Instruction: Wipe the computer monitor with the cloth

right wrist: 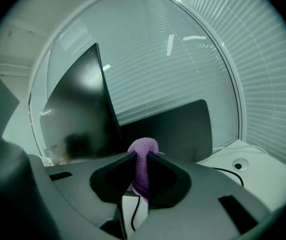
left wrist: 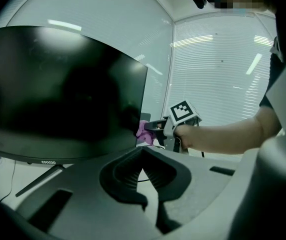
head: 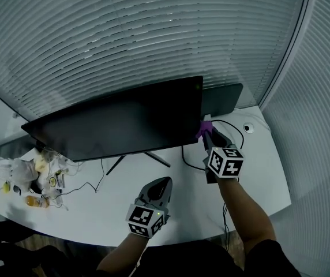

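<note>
A wide black monitor (head: 124, 123) stands on the white desk (head: 263, 172), its screen dark. My right gripper (head: 207, 134) is shut on a purple cloth (head: 203, 128), which it holds against the monitor's lower right corner. In the right gripper view the cloth (right wrist: 143, 148) bulges up between the jaws, with the monitor's edge (right wrist: 78, 114) just to its left. My left gripper (head: 160, 186) hovers over the desk below the screen, shut with nothing in it. The left gripper view shows the screen (left wrist: 58, 94), with the right gripper (left wrist: 152, 127) and the cloth (left wrist: 143, 132) at its corner.
A second dark screen (head: 222, 100) stands behind the monitor at the right. Black cables (head: 191, 157) run over the desk near the monitor's stand legs (head: 147, 157). Small clutter (head: 32, 178) fills the desk's left end. A white round object (head: 248, 127) lies far right. Blinds cover the windows behind.
</note>
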`<state>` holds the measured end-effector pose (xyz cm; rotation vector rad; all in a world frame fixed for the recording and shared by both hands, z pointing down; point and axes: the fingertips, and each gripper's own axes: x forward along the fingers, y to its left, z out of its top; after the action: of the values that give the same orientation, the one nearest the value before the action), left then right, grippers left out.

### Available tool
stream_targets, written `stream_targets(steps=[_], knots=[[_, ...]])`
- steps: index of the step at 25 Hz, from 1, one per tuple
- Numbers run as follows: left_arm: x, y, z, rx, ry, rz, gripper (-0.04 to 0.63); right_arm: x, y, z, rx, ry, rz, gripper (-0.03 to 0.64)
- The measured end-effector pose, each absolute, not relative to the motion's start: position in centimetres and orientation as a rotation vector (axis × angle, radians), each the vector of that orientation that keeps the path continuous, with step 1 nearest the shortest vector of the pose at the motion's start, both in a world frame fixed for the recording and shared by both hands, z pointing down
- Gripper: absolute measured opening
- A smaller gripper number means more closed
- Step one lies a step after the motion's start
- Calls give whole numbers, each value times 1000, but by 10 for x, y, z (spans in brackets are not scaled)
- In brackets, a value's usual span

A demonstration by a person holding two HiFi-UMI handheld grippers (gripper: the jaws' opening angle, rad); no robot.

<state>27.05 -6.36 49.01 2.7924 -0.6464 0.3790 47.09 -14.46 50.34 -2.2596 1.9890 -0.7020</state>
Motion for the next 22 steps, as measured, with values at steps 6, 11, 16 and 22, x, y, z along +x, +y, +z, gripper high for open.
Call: stream_targets(steps=[6,11,16,22], knots=[[267,-70,477,2828,-642,358,4,471,-156,455,-2248,2011,-582,80],[260,-79,458,2836,-649,309,5,468,-163,410,-2246,2019,-478,80],[256,-90,441,2847,-649,263,5,466,-172,374,-2244,2027,-384,80],[251,-91,408,2897,-663,204,5,466,-167,329,-2247,2018,-287,80]])
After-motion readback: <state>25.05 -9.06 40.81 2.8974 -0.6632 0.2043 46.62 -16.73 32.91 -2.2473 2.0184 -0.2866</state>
